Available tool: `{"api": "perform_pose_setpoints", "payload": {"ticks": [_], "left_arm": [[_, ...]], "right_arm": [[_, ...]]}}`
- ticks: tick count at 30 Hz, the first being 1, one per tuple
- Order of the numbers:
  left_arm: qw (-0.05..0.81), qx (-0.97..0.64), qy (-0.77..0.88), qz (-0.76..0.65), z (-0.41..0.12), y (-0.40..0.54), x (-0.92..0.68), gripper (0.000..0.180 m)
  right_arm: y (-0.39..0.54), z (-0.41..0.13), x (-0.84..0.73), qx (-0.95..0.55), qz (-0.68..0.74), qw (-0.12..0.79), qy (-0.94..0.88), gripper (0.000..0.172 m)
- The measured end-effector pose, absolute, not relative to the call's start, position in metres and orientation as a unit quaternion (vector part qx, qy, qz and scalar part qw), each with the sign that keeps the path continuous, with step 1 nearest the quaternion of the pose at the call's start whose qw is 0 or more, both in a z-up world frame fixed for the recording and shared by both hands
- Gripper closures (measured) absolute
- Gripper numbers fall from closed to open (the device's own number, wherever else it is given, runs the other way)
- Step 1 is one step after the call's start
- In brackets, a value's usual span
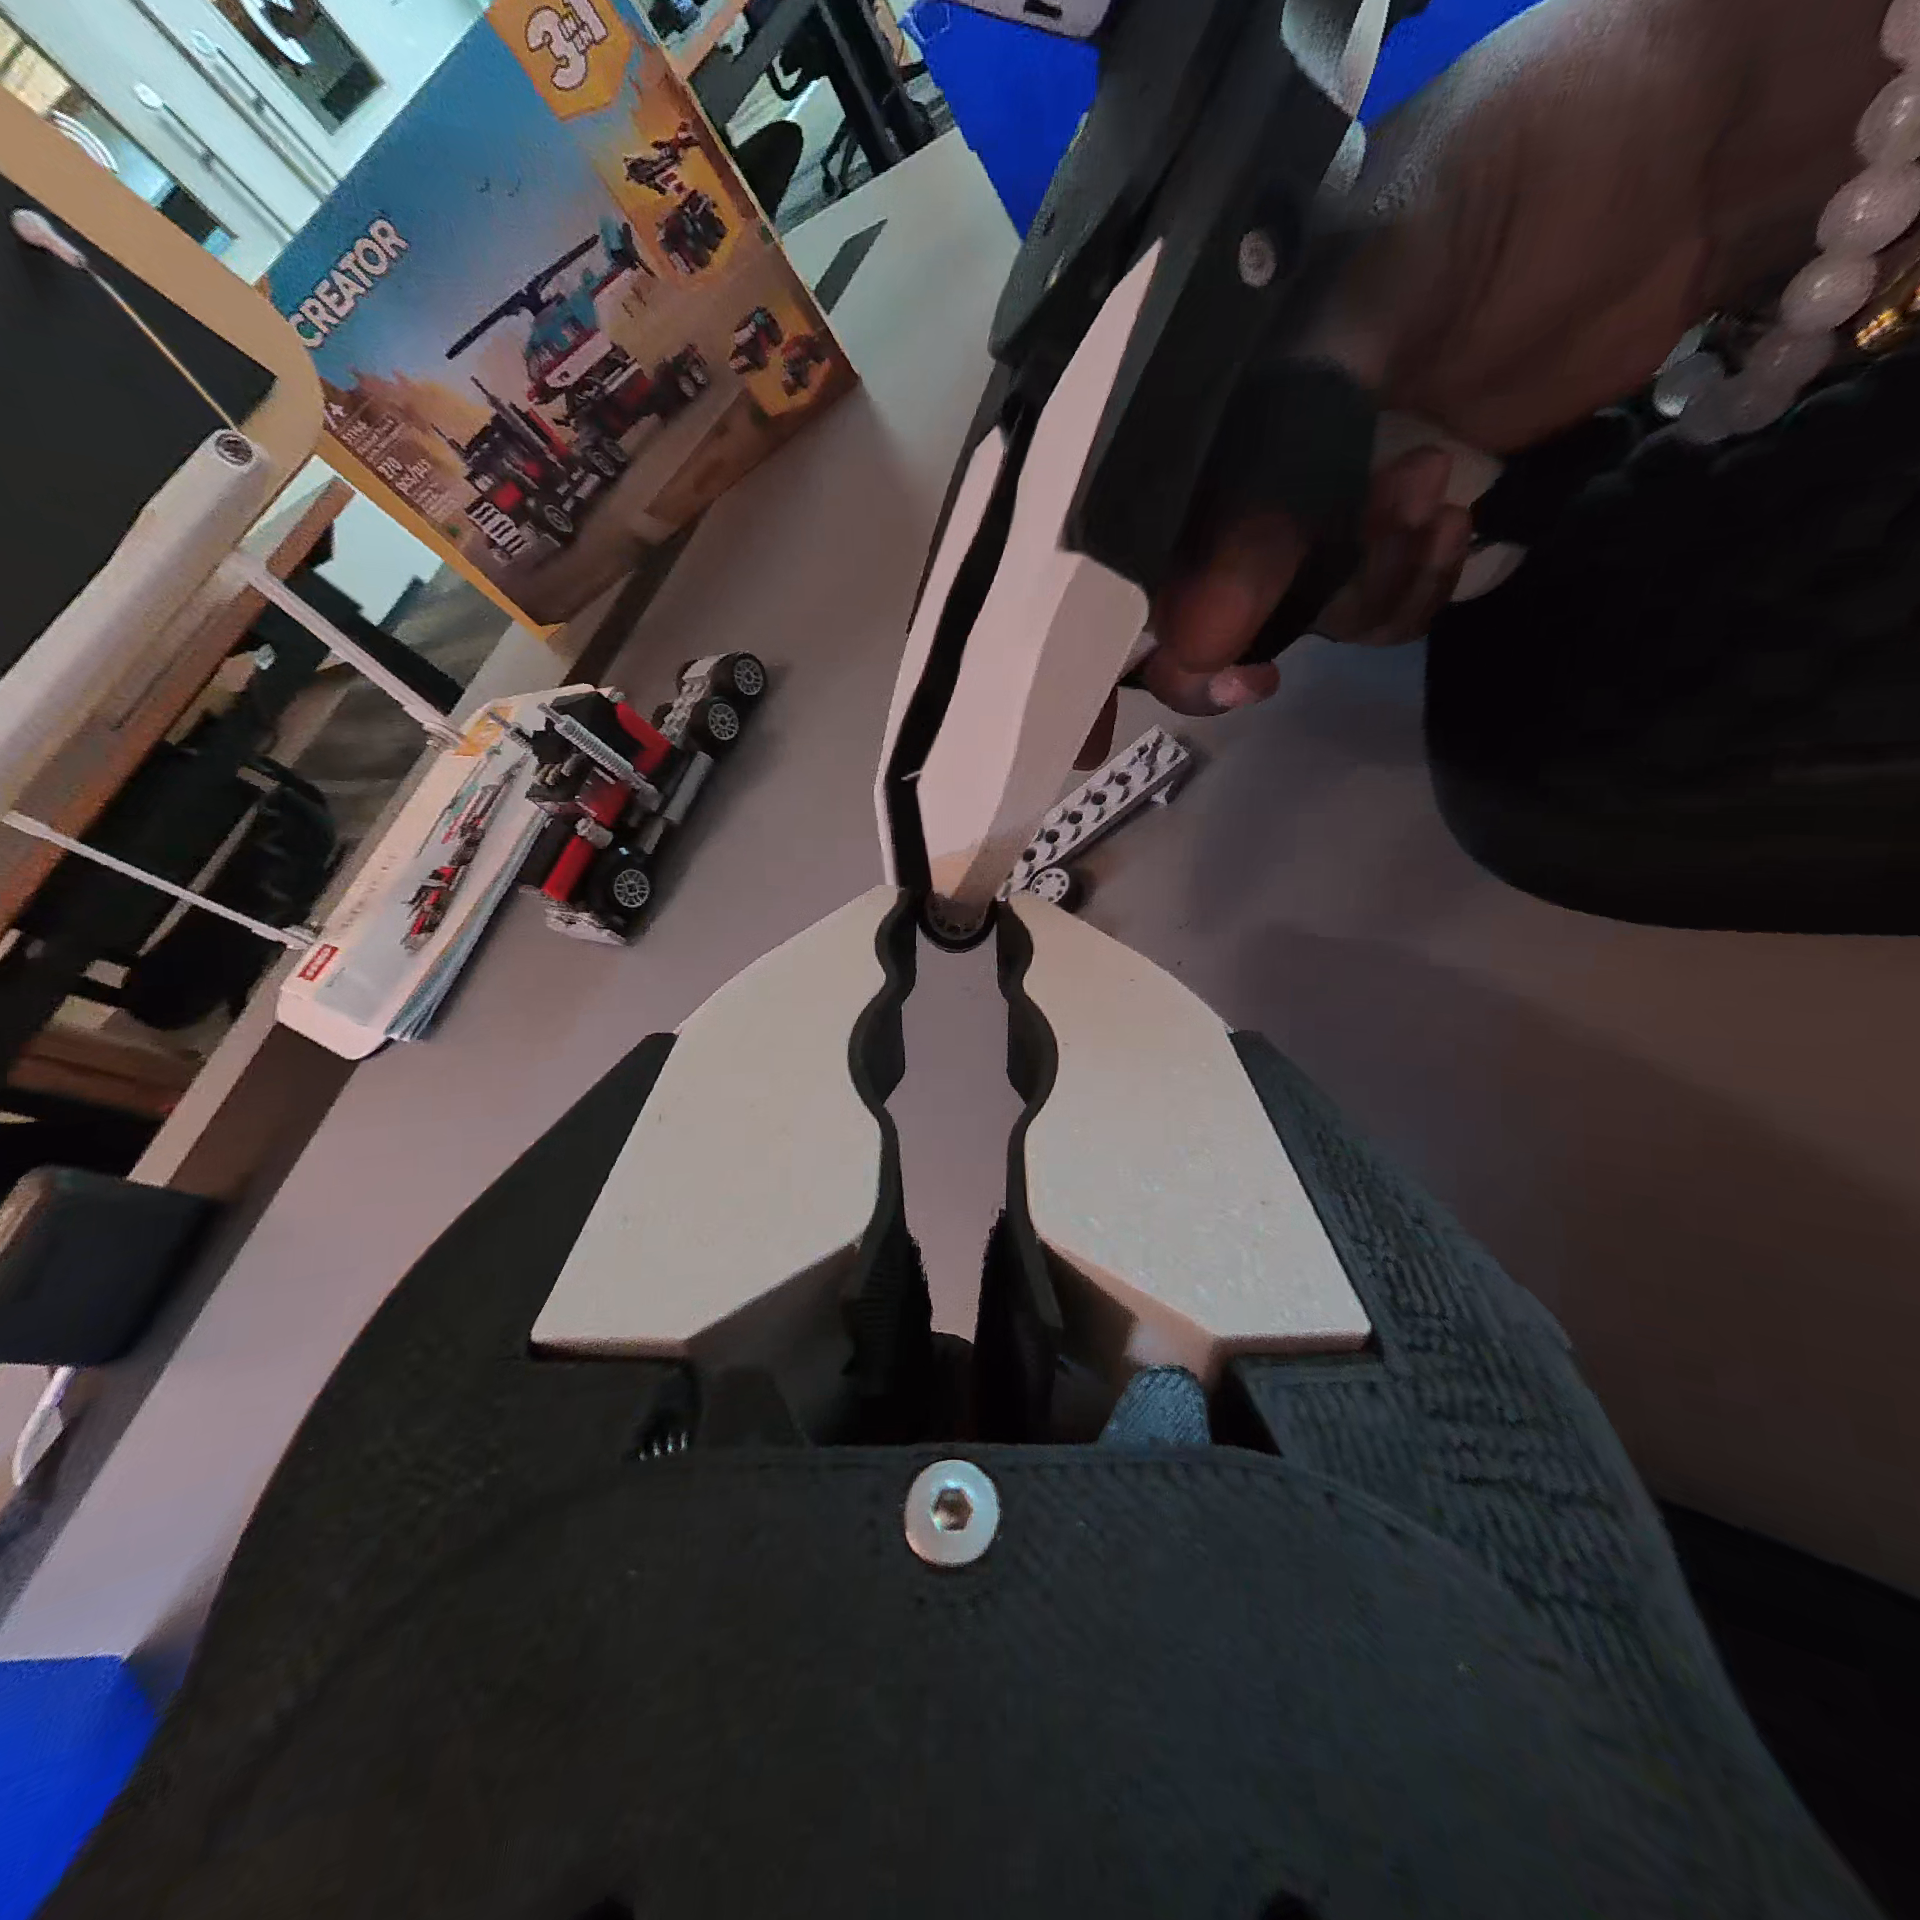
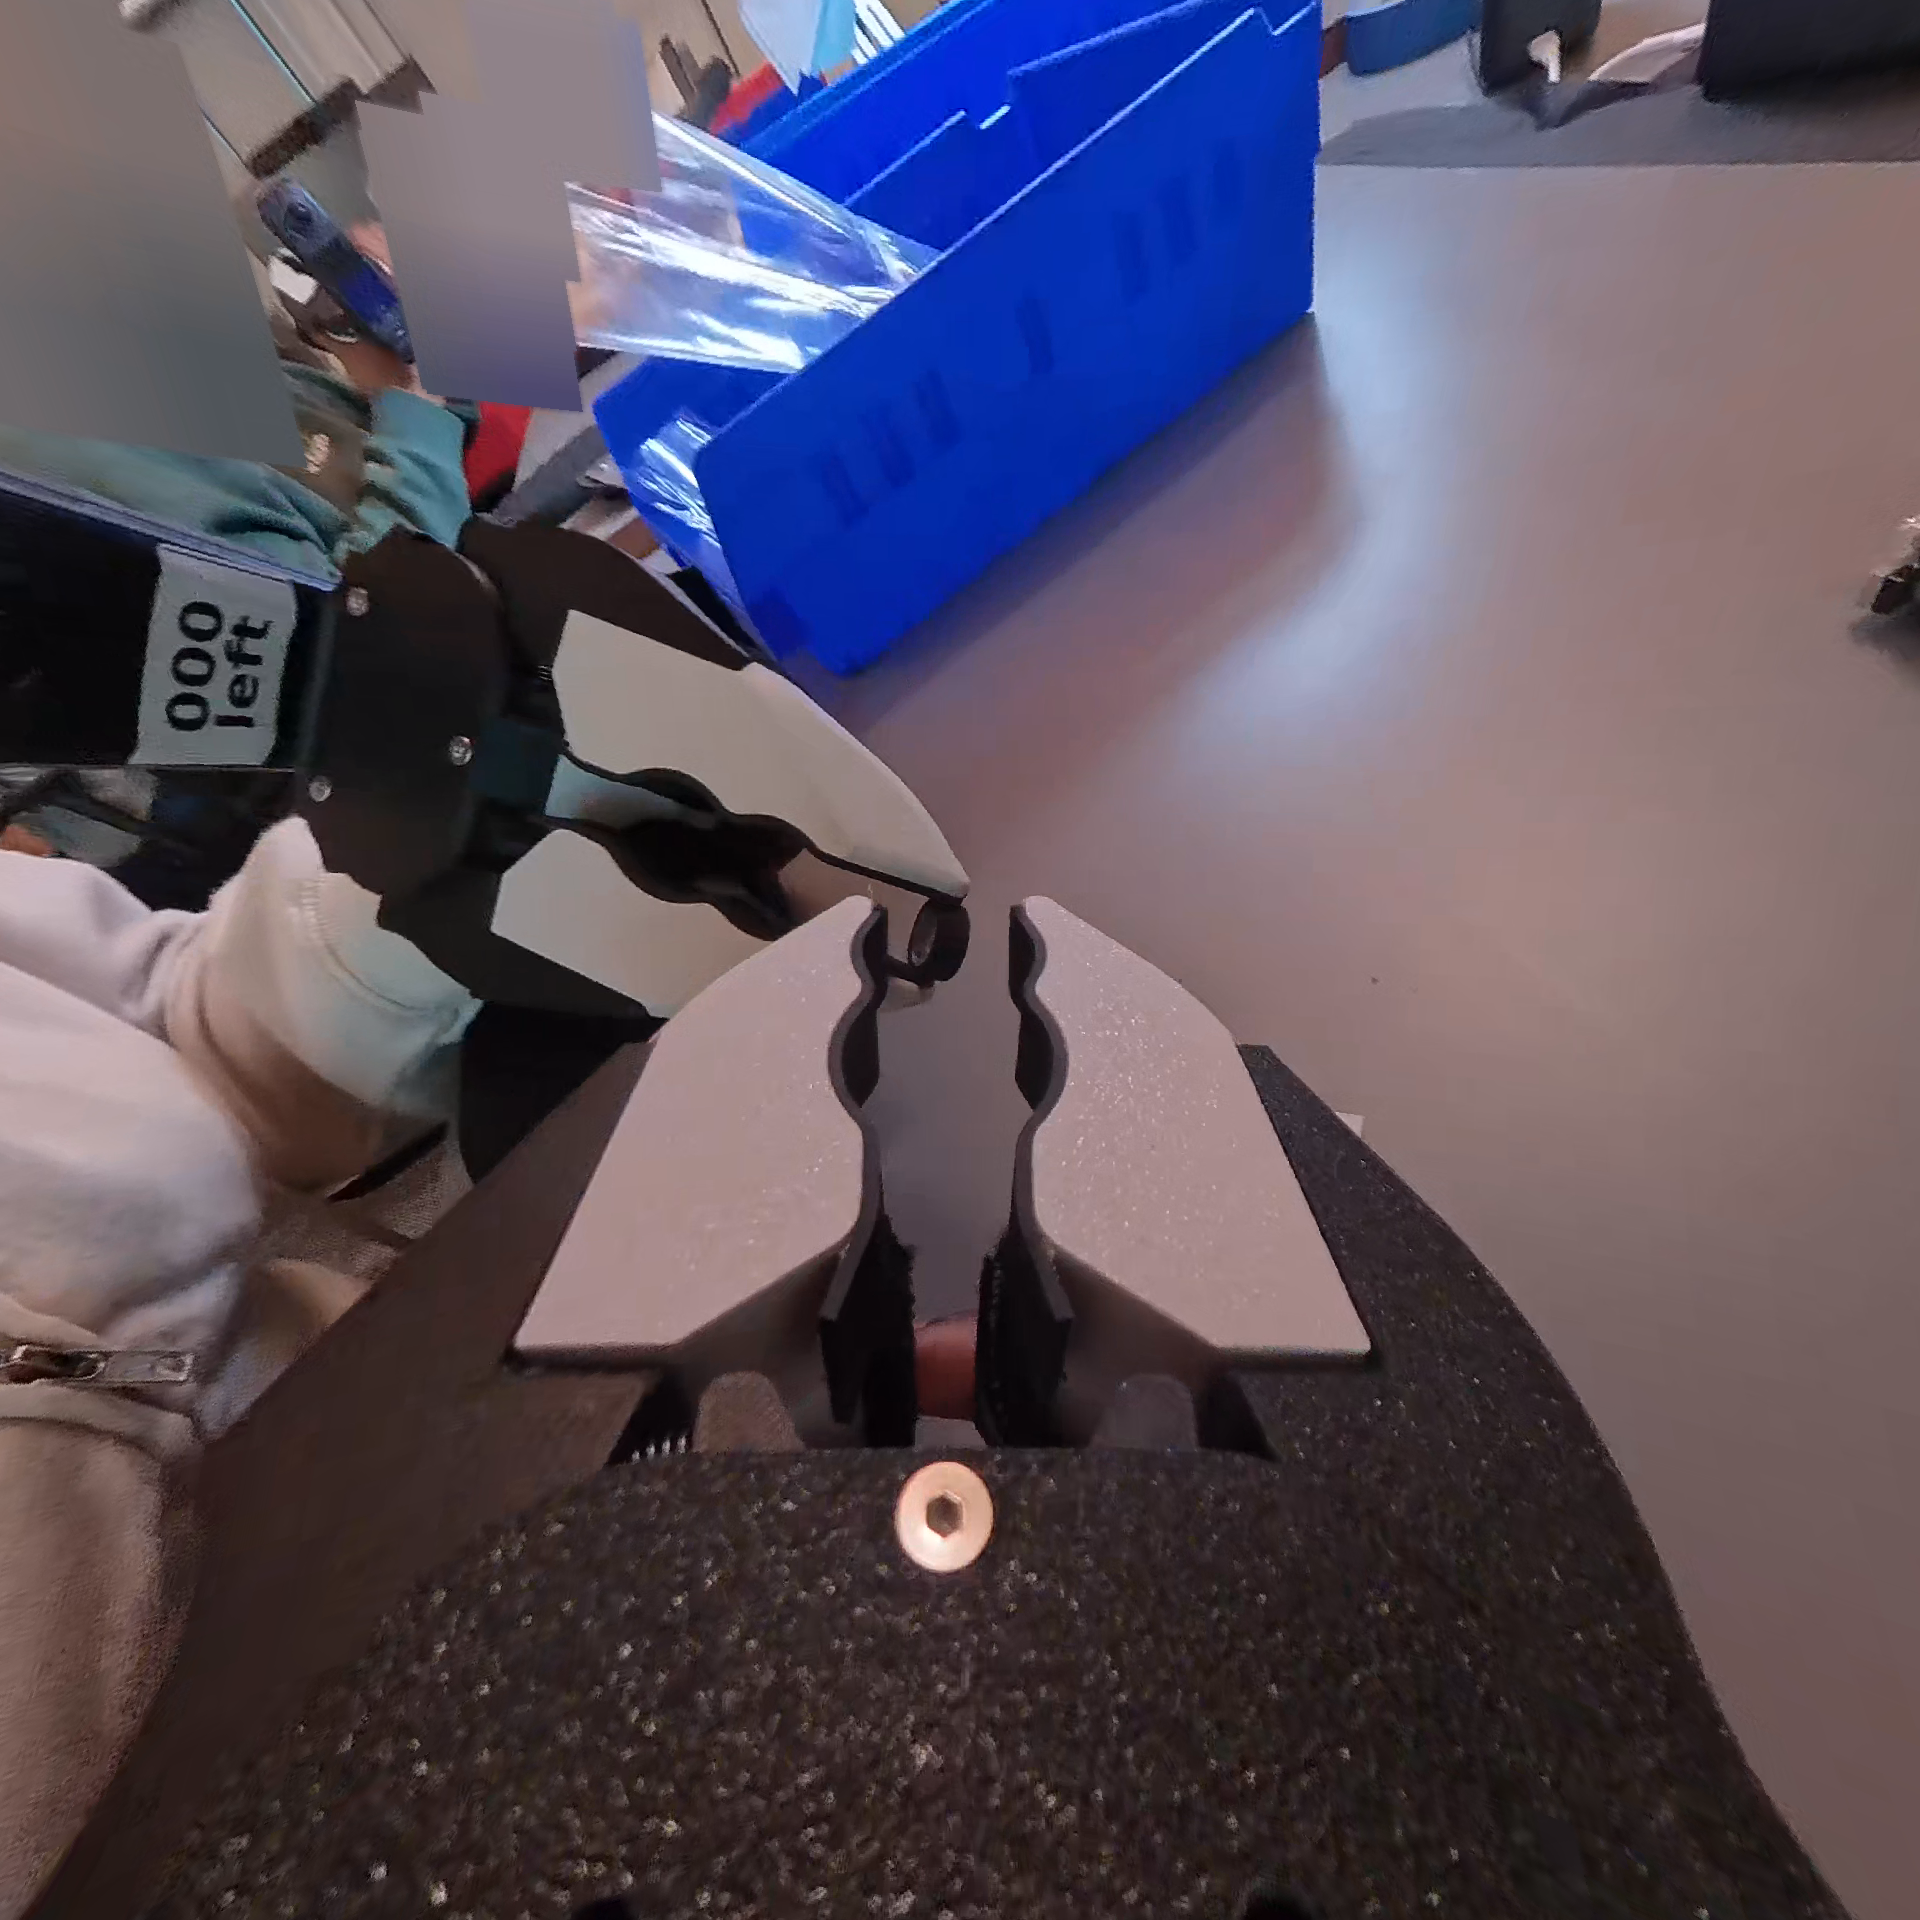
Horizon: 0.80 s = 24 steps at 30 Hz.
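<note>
writing shows on three things at the desk
a toy box and a booklet carry print and logos; a white label with characters sits on the left gripper.

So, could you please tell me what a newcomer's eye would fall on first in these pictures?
First, the two hand-held grippers meeting tip to tip over the grey table, with a small black toy wheel pinched at the tips of the left hand-held gripper, right by the open right hand-held gripper. Next, the red and black brick truck beside its booklet, and the bright blue bin further back.
</note>
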<state>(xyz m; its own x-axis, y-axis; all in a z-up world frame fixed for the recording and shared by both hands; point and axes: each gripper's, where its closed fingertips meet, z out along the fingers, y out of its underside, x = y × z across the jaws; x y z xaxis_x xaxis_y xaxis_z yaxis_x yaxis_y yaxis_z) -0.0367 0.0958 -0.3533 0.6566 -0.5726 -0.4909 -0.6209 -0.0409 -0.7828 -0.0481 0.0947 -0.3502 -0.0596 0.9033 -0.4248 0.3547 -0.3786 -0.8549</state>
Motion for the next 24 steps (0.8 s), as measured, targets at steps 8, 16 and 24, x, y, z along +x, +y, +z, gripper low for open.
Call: {"api": "perform_pose_setpoints", "payload": {"ticks": [8,16,24], "left_arm": [[0.591,-0.72,0.359,-0.051,-0.34,0.094,-0.036,0.162],[0.582,-0.695,0.228,-0.355,-0.307,0.079,-0.032,0.168],[0.593,-0.683,0.229,-0.359,-0.304,0.078,-0.033,0.173]], "right_arm": [[0.092,-0.332,-0.044,-0.583,0.556,0.305,-0.508,0.166],[0.081,-0.303,-0.041,-0.495,0.578,0.379,-0.526,0.166],[0.077,-0.298,-0.04,-0.477,0.586,0.389,-0.527,0.166]]}}
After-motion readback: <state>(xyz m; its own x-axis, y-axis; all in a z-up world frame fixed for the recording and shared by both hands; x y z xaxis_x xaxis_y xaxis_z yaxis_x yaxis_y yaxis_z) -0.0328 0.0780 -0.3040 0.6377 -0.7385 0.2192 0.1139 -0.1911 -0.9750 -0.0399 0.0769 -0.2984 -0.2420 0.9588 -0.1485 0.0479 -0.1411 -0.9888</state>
